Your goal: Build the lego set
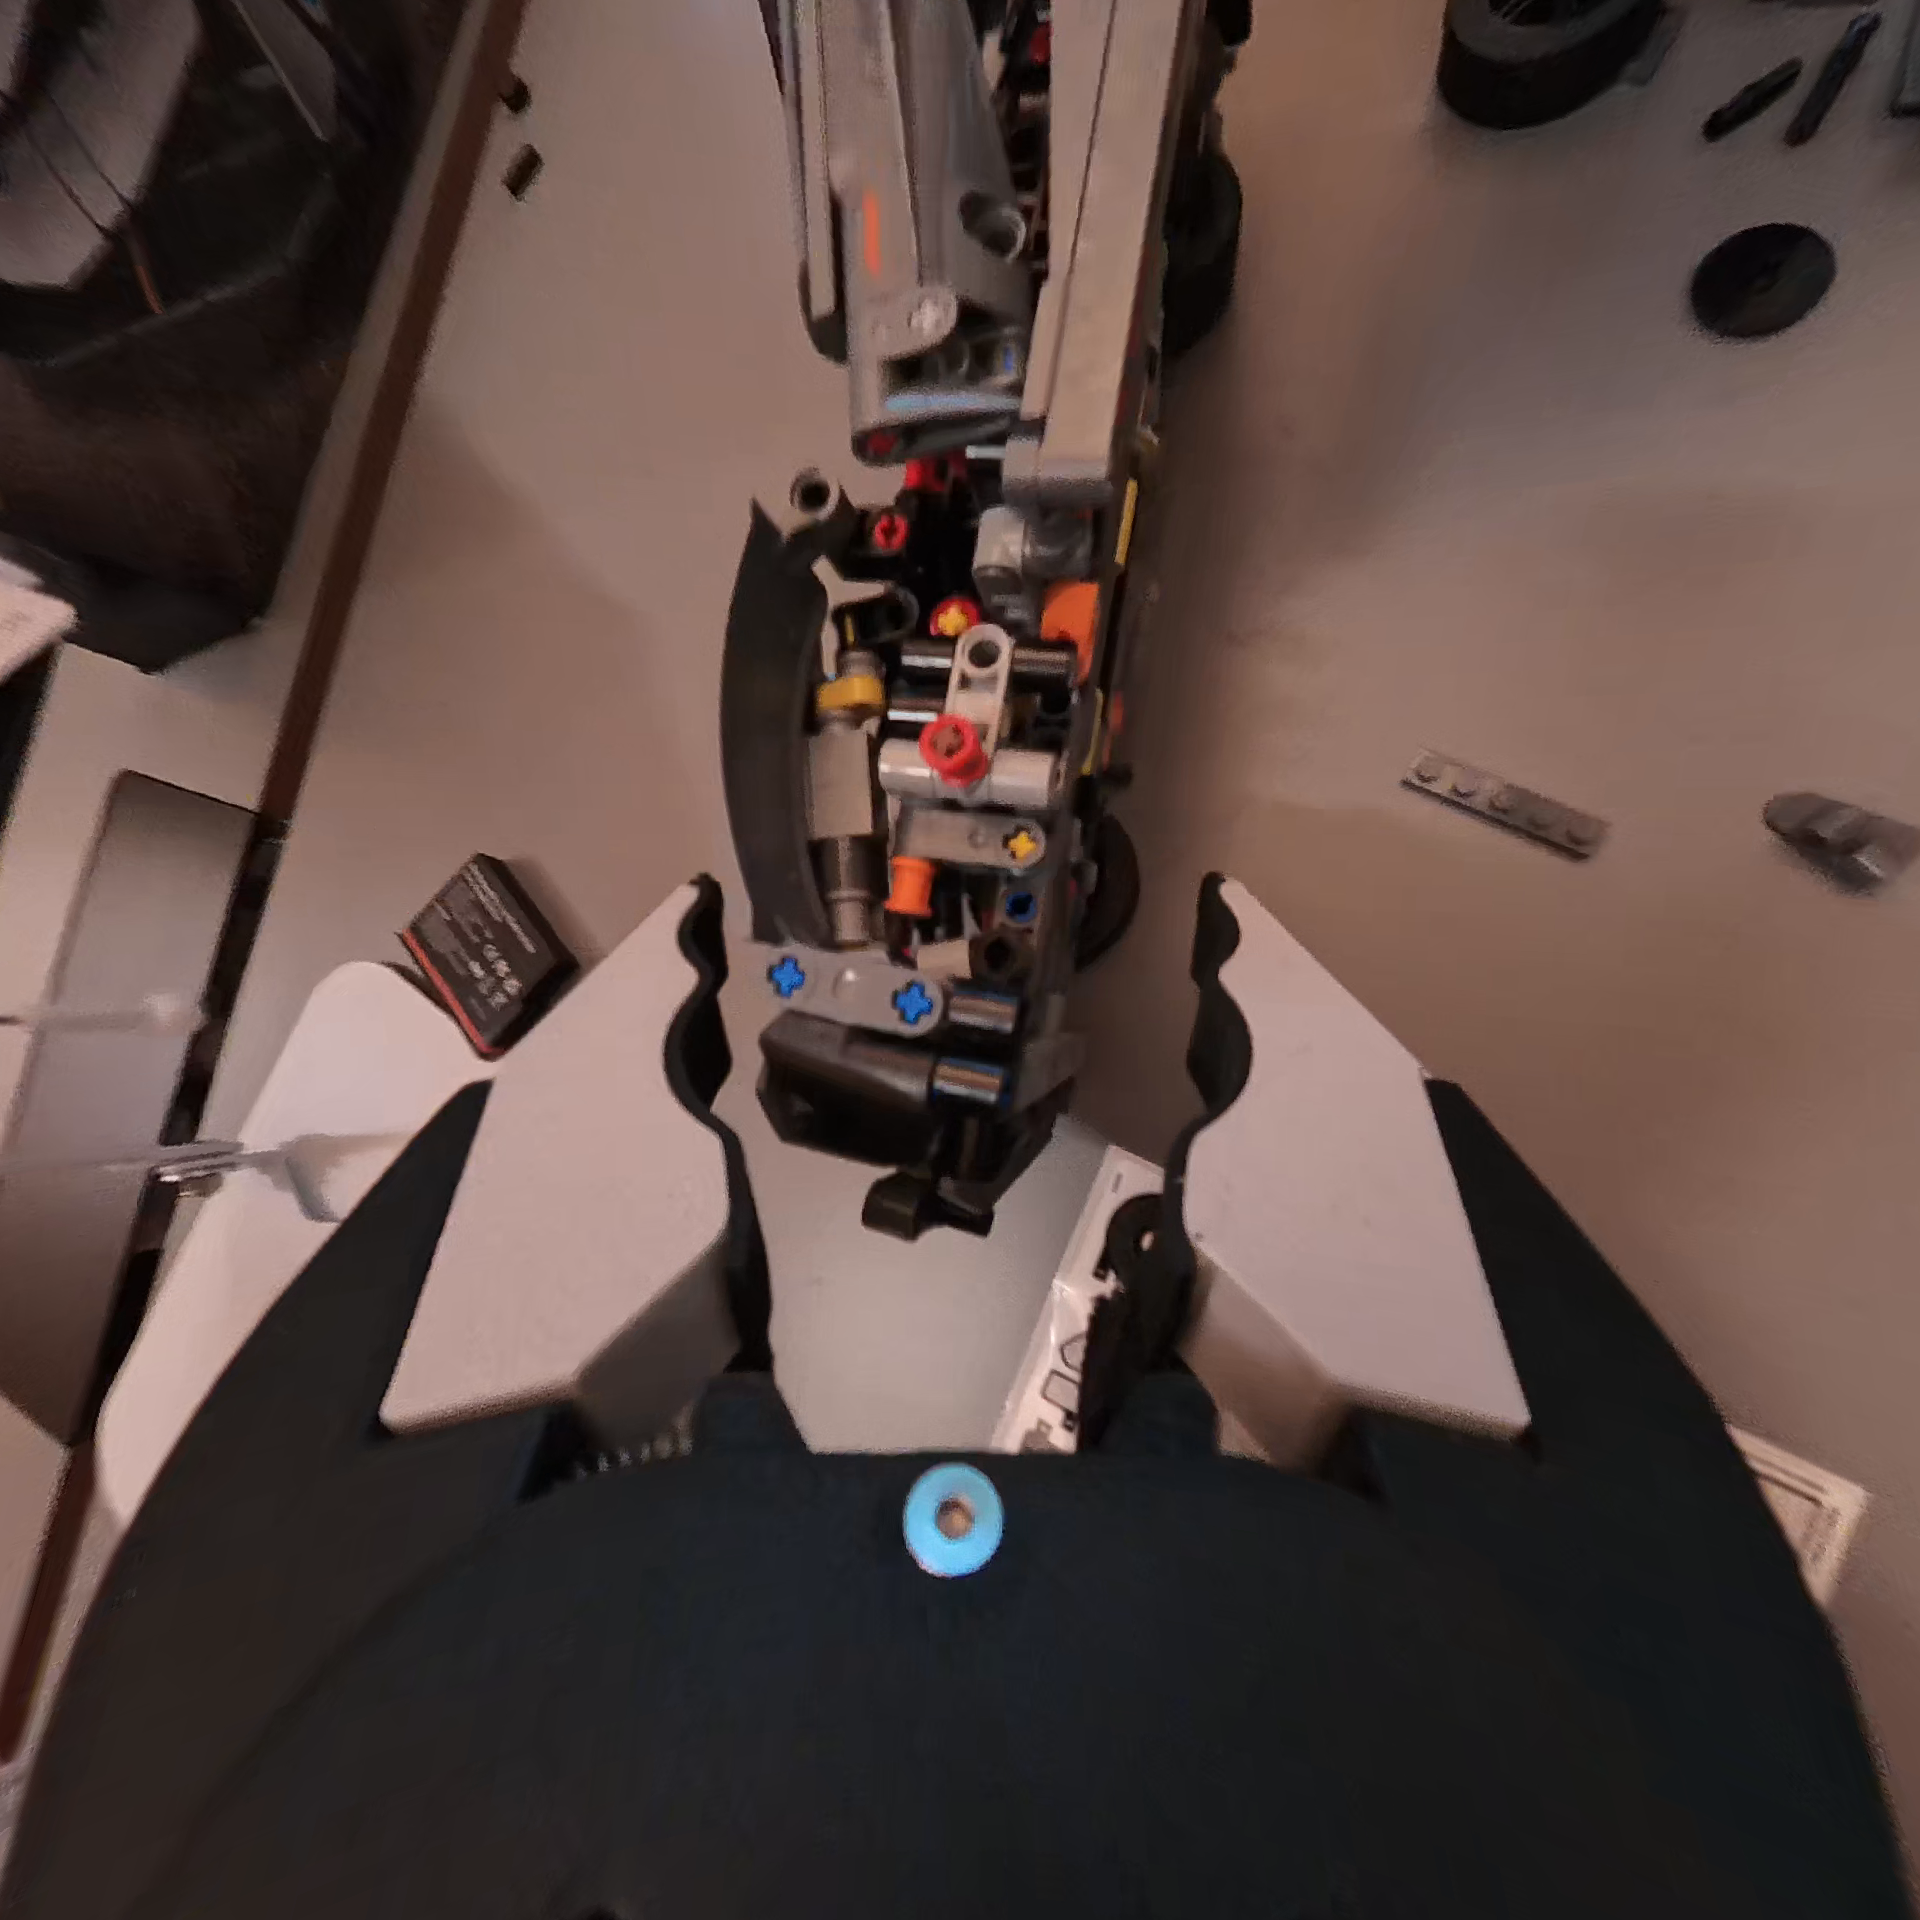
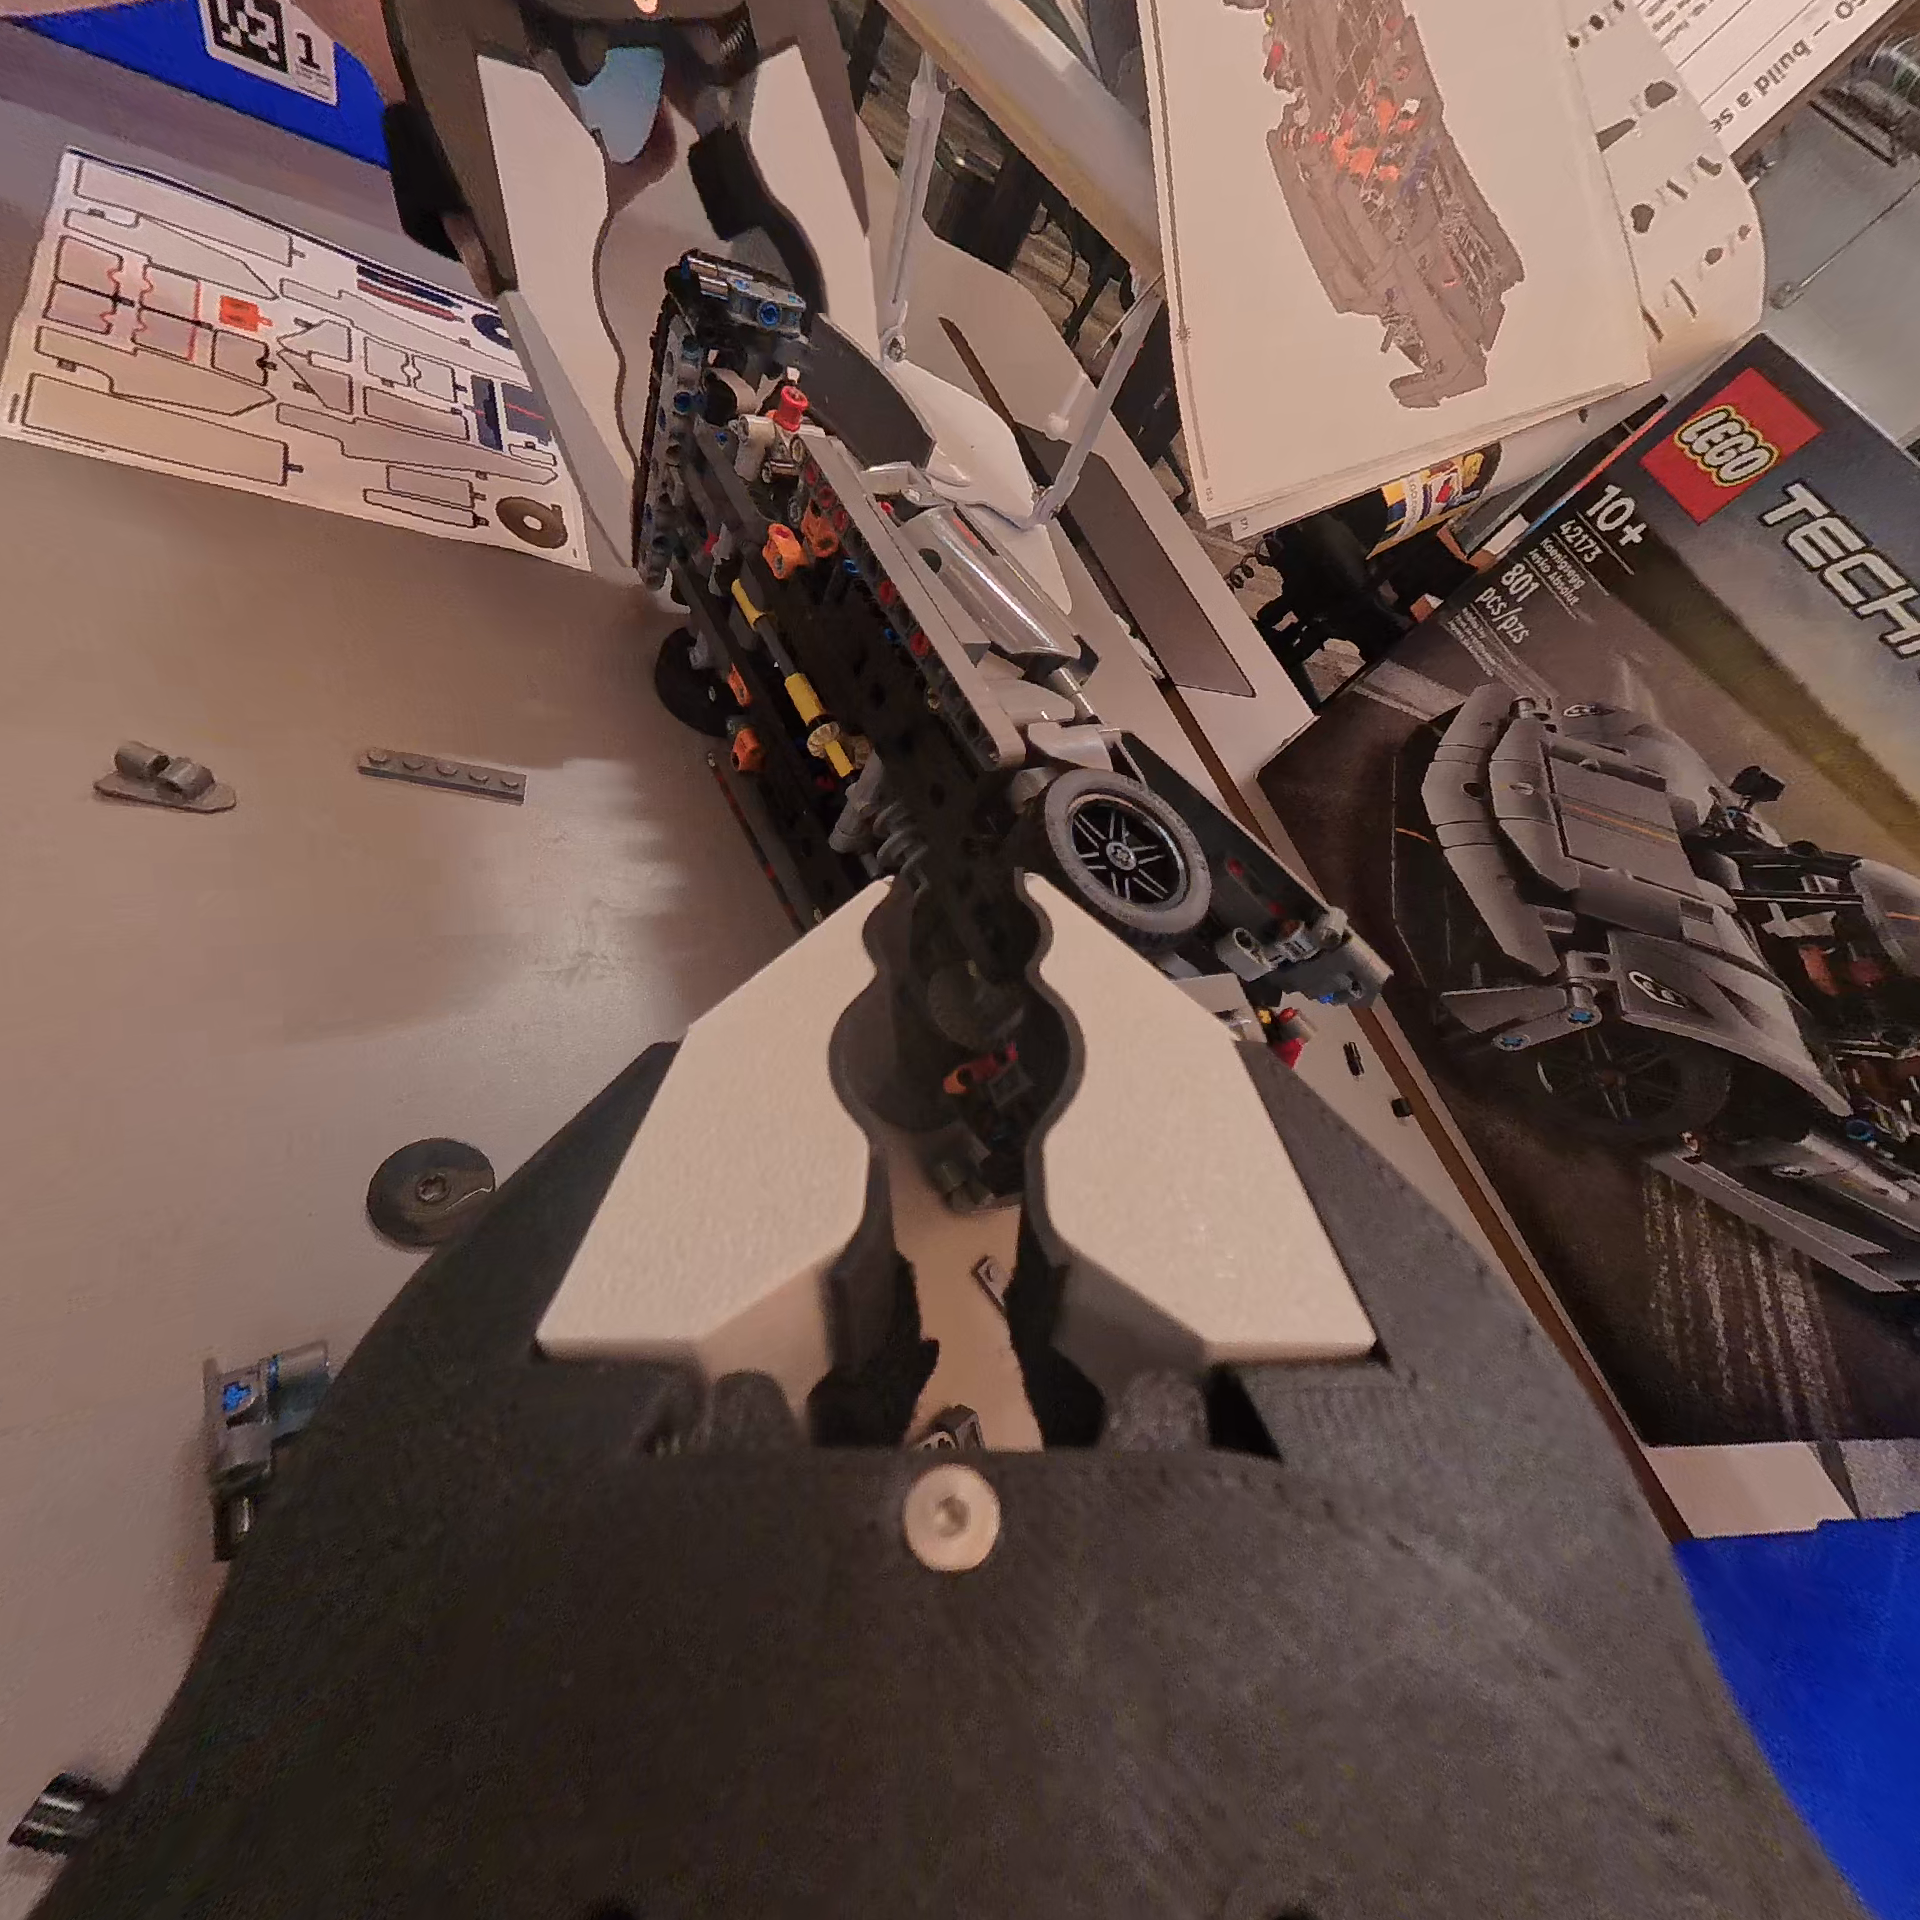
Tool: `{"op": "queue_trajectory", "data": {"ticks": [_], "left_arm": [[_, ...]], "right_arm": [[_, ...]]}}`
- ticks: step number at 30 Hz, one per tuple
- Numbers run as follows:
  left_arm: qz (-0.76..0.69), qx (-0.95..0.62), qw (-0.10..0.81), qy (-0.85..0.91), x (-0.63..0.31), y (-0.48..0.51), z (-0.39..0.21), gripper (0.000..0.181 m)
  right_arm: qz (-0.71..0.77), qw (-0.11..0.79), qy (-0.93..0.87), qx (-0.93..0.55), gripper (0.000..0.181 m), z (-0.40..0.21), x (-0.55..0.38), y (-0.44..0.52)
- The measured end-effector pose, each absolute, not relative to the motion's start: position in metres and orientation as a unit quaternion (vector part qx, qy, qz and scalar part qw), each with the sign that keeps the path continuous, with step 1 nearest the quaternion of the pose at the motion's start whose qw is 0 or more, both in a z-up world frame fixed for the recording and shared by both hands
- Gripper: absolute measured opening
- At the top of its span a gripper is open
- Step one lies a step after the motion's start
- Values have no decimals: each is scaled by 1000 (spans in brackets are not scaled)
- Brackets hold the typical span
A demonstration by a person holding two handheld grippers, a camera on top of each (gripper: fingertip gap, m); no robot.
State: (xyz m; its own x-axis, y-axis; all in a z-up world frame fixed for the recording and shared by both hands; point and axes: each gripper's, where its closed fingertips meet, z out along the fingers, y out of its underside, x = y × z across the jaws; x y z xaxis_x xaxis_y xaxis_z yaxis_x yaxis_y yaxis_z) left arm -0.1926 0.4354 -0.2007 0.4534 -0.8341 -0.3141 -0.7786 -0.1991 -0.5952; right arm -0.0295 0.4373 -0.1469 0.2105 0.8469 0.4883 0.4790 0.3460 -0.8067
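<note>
One part-built lego car [image 2: 862, 644] on the pale table [image 2: 312, 987], chassis turned on its side, one spoked wheel [image 2: 1127, 854] showing on its upper flank

Loose parts on the table in the right wrist view, left to right: one grey clip piece [image 2: 164, 779], one grey-blue connector [image 2: 260, 1408], one dark round disc [image 2: 428, 1190], one flat grey studded plate [image 2: 442, 777]. One sticker sheet [image 2: 260, 364] lies flat at far left. In the left wrist view one small dark card [image 1: 488, 951] lies left of the car, and one black tyre [image 1: 1538, 52] sits at the top right with two dark pins just beside it

Left gripper [image 1: 956, 997]: jaws wide apart, one finger each side of the car's near end, neither finger touching it as far as the view shows; the end with two blue cross pins sits between the fingertips. In the right wrist view this same gripper appears at the top, straddling the car's far end

Right gripper [image 2: 951, 904]: jaws drawn close, clamped on the dark rear section of the car, which runs away from the fingertips toward the top left

Right of the car: open instruction pages [image 2: 1392, 239] propped up, then one product box [image 2: 1662, 883]; its contents cannot be seen
</note>
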Motion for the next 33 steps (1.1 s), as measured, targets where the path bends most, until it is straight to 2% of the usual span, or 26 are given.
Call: {"op": "queue_trajectory", "data": {"ticks": [7,14,23,26,31,33], "left_arm": [[95,-733,401,542,-190,451,-193,77],[81,-721,420,545,-180,450,-189,80],[53,-729,426,533,-177,449,-186,69],[24,-731,431,529,-173,445,-181,57],[42,-729,432,529,-175,447,-181,60],[51,-725,424,539,-175,447,-185,75]], "right_arm": [[167,555,-604,-547,16,-146,-29,437],[166,555,-605,-546,16,-145,-29,437],[167,556,-605,-546,15,-144,-29,437],[167,556,-604,-546,15,-144,-29,437],[168,555,-605,-546,15,-145,-29,436],[167,554,-605,-547,15,-145,-29,437]]}}
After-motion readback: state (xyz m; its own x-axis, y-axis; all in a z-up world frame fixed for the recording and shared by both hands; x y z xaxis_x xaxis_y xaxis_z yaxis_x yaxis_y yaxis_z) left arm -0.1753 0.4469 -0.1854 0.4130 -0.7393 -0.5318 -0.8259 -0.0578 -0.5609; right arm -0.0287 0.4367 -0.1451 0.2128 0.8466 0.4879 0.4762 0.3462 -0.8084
